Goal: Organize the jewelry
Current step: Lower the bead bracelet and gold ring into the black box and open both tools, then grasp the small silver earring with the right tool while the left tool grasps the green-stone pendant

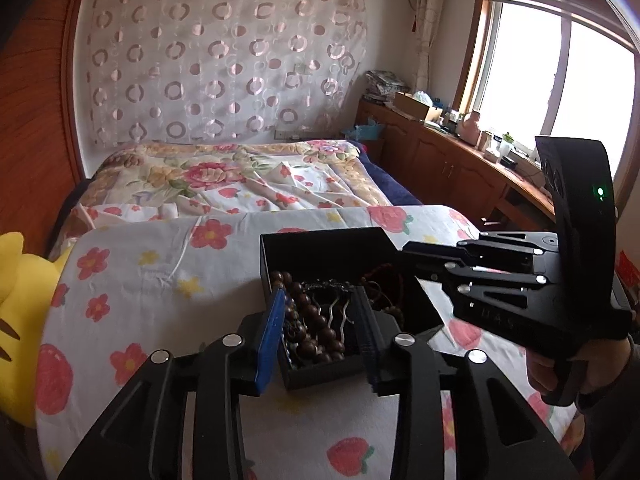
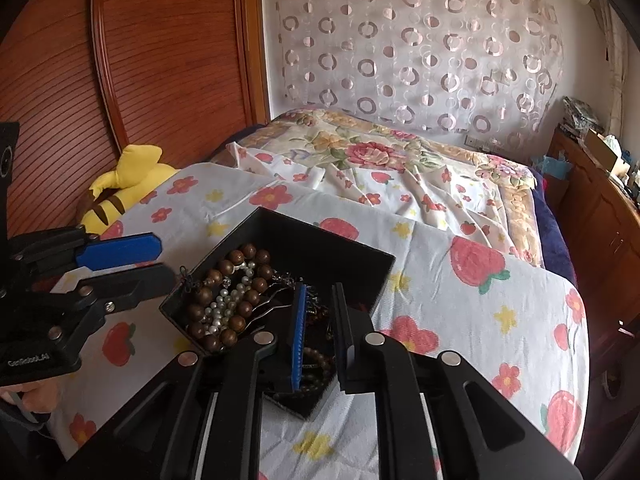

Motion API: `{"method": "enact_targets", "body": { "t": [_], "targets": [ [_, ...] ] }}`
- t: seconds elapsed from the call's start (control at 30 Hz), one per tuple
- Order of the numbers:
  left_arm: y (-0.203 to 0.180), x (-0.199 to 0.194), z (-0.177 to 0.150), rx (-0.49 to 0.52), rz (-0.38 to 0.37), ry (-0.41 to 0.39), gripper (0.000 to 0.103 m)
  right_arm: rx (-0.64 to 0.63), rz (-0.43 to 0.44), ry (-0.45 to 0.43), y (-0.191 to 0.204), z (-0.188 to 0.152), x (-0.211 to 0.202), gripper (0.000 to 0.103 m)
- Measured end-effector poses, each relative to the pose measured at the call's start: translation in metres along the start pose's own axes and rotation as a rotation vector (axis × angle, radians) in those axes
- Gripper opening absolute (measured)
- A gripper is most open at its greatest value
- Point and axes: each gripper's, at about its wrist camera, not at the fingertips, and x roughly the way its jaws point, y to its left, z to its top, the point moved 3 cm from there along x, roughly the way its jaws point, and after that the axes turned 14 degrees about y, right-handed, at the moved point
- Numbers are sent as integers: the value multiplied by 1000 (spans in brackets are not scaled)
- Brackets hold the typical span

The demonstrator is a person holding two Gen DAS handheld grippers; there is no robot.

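An open black jewellery box (image 1: 320, 254) (image 2: 320, 252) sits on a strawberry-print cloth (image 1: 160, 272). It holds large brown wooden beads (image 1: 308, 312) (image 2: 240, 256), a pearl strand (image 2: 224, 304), wavy silver hairpins (image 1: 332, 308) and a red cord bracelet (image 1: 380, 276). My left gripper (image 1: 319, 292) (image 2: 164, 262) hovers at the box's near corner, jaws apart with nothing between them. My right gripper (image 2: 320, 286) (image 1: 410, 260) reaches into the other side of the box. Its jaws stand a narrow gap apart over small dark beads (image 2: 316, 354); I cannot tell whether they pinch anything.
A yellow plush toy (image 1: 16, 300) (image 2: 124, 184) lies at the cloth's left edge beside a wooden wardrobe (image 2: 120, 80). Behind is a bed with a floral quilt (image 1: 240, 176). A cluttered wooden cabinet (image 1: 460, 160) runs under the window on the right.
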Motion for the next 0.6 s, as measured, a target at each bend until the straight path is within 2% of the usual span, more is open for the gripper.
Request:
{"method": "enact_targets", "body": {
  "t": [0.17, 0.23, 0.53, 0.57, 0.6],
  "targets": [
    [-7, -9, -12, 16, 22, -18, 51, -8, -16, -34, -4, -16, -21, 14],
    [-11, -11, -15, 27, 31, -26, 62, -12, -17, -44, -7, -26, -30, 14],
    [-34, -19, -27, 82, 34, -40, 68, -16, -19, -31, -29, -68, -53, 15],
    [-37, -19, -28, 88, 31, -39, 69, -11, -18, -29, -31, -75, -55, 15],
    [-40, -19, -30, 93, 30, -38, 70, -8, -16, -27, -33, -80, -56, 20]
  ]
}}
